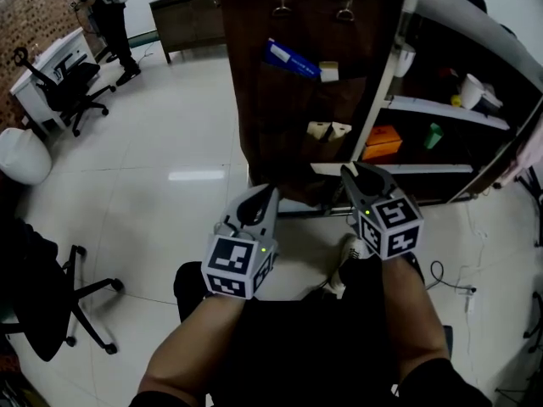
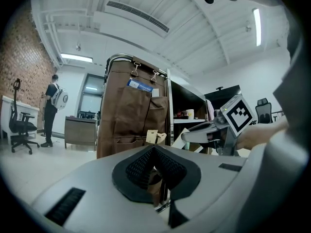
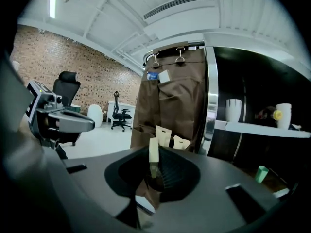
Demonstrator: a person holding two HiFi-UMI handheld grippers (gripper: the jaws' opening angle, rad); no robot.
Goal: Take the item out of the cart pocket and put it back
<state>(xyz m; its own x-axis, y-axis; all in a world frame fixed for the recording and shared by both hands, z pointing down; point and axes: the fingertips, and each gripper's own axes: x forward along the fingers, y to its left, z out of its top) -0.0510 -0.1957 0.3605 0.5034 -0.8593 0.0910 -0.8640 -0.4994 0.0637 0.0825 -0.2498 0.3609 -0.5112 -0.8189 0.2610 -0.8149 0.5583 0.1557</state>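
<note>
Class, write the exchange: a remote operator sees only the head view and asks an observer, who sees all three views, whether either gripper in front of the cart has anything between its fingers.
Operator: I only have the head view. Does the right gripper have anything in it?
Observer: Yes. The right gripper view shows a slim cream card pinched upright between its fingers.
Operator: And the left gripper?
Observer: The left gripper view shows its fingers together with nothing between them.
</note>
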